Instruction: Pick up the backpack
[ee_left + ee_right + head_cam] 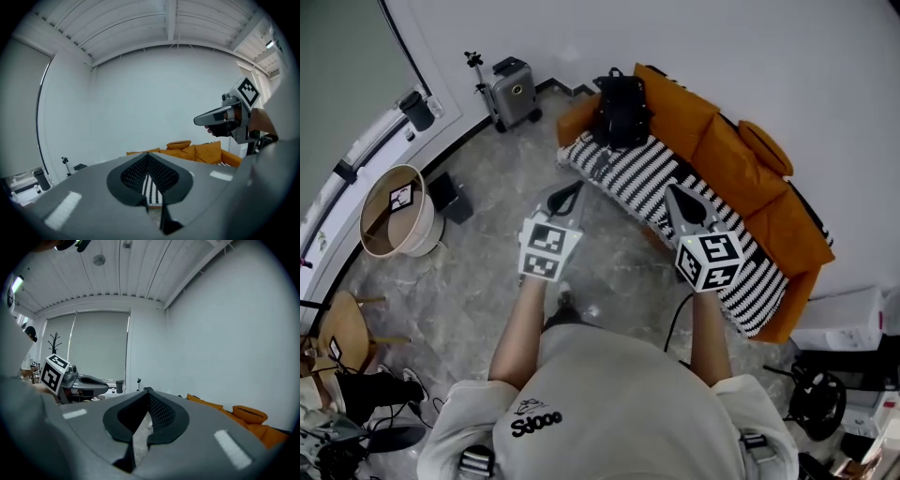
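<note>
Sitting at one end of the single orange sofa [741, 159], on its one striped blanket [652, 183], the one black backpack [622, 111] lies well apart from two grippers: left gripper [572, 191] and right gripper [676, 191], both closed tight, empty.

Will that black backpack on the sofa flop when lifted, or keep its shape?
The black backpack stands upright at the end of the orange sofa, so it probably keeps some shape. It looks like soft fabric, so it may sag when lifted from the top.
</note>
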Tool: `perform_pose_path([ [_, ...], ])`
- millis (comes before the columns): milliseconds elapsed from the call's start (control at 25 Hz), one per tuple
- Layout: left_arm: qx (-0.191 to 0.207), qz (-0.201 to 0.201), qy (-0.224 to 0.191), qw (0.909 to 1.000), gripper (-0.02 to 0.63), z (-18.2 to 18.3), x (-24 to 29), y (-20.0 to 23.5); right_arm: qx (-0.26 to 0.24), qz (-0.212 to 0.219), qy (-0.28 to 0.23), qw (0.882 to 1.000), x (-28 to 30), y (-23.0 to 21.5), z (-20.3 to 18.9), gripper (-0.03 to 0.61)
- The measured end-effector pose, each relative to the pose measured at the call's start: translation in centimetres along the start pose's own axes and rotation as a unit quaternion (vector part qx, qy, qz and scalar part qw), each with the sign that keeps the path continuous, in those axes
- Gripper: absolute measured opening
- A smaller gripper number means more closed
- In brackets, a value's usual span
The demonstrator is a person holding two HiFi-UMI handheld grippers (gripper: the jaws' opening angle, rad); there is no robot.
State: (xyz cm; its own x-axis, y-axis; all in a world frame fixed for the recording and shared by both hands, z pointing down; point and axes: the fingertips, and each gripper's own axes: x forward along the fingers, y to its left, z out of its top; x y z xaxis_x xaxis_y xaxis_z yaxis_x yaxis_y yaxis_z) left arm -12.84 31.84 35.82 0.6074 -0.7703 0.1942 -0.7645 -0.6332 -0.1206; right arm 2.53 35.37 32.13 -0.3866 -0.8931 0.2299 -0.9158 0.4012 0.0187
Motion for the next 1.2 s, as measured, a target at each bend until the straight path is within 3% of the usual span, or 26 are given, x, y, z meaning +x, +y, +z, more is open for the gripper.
perform_pose_path([
  [280, 0.005, -0.019, -0.010, 0.9998, 0.012, 1.4, 4.3, 6.7, 0.001, -0.020, 0.003, 1.000, 6.8, -0.8, 2.5, 0.003],
  [760, 0.003, -0.040, 0.002, 0.9992, 0.012, -0.3, 8.8, 17.3, 0.015, -0.034, 0.018, 0.999, 17.9, 0.6, 3.7, 0.003],
  [1200, 0.007, -0.068, 0.002, 0.9976, 0.012, -1.5, 12.2, 22.4, 0.015, -0.059, 0.033, 0.998, 23.7, 1.0, 4.1, 0.003],
])
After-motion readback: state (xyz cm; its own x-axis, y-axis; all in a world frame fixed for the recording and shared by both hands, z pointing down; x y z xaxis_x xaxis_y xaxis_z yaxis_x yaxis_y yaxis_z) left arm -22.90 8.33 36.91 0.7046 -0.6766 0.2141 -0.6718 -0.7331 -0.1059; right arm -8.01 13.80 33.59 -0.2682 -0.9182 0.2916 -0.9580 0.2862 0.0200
